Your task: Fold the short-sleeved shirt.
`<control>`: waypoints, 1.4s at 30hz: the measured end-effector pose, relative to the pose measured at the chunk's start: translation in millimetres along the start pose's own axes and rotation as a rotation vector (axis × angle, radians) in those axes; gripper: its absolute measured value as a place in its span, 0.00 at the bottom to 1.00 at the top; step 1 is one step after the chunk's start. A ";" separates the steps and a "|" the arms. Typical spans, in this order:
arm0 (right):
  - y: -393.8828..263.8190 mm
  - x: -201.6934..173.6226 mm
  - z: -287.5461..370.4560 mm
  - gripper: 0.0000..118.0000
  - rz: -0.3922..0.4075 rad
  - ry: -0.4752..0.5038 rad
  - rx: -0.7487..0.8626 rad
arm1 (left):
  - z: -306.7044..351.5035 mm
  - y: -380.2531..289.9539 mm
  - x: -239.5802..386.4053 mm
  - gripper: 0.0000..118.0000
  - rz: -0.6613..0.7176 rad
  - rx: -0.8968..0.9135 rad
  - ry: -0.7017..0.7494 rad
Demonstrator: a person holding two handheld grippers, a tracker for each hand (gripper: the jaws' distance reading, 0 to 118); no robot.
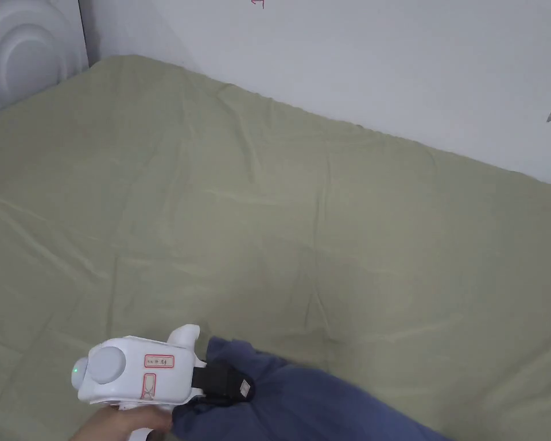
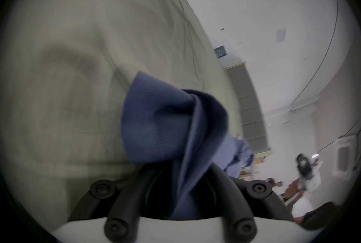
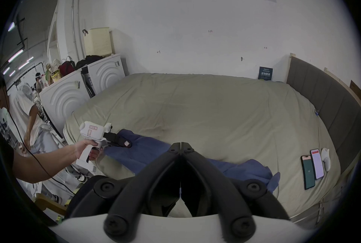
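Blue cloth bunches right between the jaws of my left gripper [image 2: 183, 175], which is clamped on an edge of the shirt [image 1: 303, 402]; the rest of it trails off to that gripper's right along the near edge of the bed [image 1: 268, 201]. My right gripper [image 3: 181, 146] is pinched closed on nothing, held above the shirt. To spread it well, I judge I should take a second edge with the right gripper and pull both apart until it lies flat before any fold. Which part I hold, hem or sleeve, I cannot tell; the shirt is crumpled and partly cut off in the head view. Two phones [image 3: 312, 167] lie on the bed, well right of the right gripper.
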State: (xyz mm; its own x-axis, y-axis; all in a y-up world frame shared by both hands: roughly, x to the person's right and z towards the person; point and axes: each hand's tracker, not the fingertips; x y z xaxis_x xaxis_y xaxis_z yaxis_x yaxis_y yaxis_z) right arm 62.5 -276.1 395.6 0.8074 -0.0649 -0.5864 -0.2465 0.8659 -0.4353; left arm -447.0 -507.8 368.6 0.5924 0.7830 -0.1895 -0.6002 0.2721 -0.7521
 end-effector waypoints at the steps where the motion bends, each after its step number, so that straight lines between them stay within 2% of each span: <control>1: -0.7 0.3 1.3 0.00 0.000 0.004 0.003 | 5.4 -3.0 11.0 0.04 -0.059 0.022 0.027; 2: -1.4 1.1 2.6 0.00 -0.001 0.011 0.007 | 14.9 -4.7 19.7 0.04 -0.107 0.077 0.133; 4: -3.0 2.0 5.3 0.00 0.004 0.012 0.011 | 34.6 -4.1 34.1 0.04 -0.120 0.154 0.211; 6: -5.7 3.0 9.4 0.00 0.017 0.009 0.023 | 57.1 -4.8 47.5 0.04 -0.188 0.231 0.386; 9: -9.8 5.2 16.9 0.00 0.015 0.019 0.038 | 85.7 -0.2 65.5 0.04 -0.264 0.238 0.574; 11: -13.6 5.8 21.5 0.00 0.016 0.025 0.051 | 91.4 -4.8 89.1 0.04 -0.284 0.244 0.569; 14: -15.9 7.9 27.0 0.00 -0.023 0.046 0.081 | 75.3 -31.8 143.4 0.04 -0.423 0.273 0.465; 18: -25.0 14.1 37.5 0.00 -0.068 0.042 0.114 | 6.3 -60.6 189.3 0.04 -0.370 0.166 0.324; 20: -28.6 15.5 45.5 0.00 -0.089 0.039 0.131 | -43.6 -70.4 188.2 0.04 -0.354 0.097 0.319; 22: -33.1 18.1 55.0 0.00 -0.106 0.026 0.146 | -76.0 -74.8 175.5 0.04 -0.418 0.085 0.420; 23: -35.5 19.9 60.5 0.00 -0.117 0.020 0.155 | -88.3 -76.4 166.9 0.09 -0.425 0.088 0.456; 24: -36.7 22.2 65.5 0.00 -0.127 0.023 0.163 | -91.4 -75.6 159.8 0.31 -0.425 0.084 0.435; 25: -38.0 24.2 69.1 0.00 -0.132 0.022 0.167 | -87.6 -74.6 155.9 0.63 -0.406 0.076 0.391; 26: -39.3 26.0 72.1 0.00 -0.133 0.018 0.171 | -77.9 -75.1 159.1 0.87 -0.371 0.085 0.325; 27: -40.5 27.6 73.8 0.00 -0.133 0.013 0.174 | -62.0 -73.3 167.0 1.00 -0.377 0.155 0.305; 30: -43.9 34.6 74.3 0.00 -0.146 0.007 0.175 | 0.4 -68.6 191.4 1.00 -0.432 0.322 0.214; 32: -47.3 37.6 71.5 0.00 -0.159 0.008 0.173 | 37.0 -62.4 193.0 1.00 -0.463 0.410 0.263; 34: -50.1 38.4 68.6 0.00 -0.175 0.013 0.168 | 53.7 -54.9 179.6 0.99 -0.442 0.416 0.399; 35: -51.2 38.2 66.8 0.00 -0.184 0.018 0.164 | 53.7 -50.1 170.0 0.93 -0.426 0.410 0.474; 36: -51.9 37.8 65.2 0.00 -0.193 0.023 0.161 | 52.7 -48.7 160.0 0.55 -0.392 0.386 0.503; 37: -52.6 37.5 64.0 0.00 -0.200 0.030 0.158 | 51.2 -49.5 153.2 0.06 -0.358 0.365 0.466; 38: -52.8 36.9 62.8 0.00 -0.204 0.034 0.153 | 42.5 -50.7 147.5 0.00 -0.311 0.318 0.410; 42: -53.5 35.6 62.1 0.00 -0.209 0.032 0.145 | -24.1 -73.1 154.2 0.00 -0.315 0.174 0.370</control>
State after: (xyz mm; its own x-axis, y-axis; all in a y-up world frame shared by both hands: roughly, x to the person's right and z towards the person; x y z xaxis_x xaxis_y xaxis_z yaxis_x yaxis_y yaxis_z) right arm 137.8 -293.9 440.4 0.8148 -0.2634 -0.5164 0.0052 0.8941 -0.4478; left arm -298.8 -420.5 379.1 0.8902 0.4066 -0.2053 -0.4243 0.5764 -0.6983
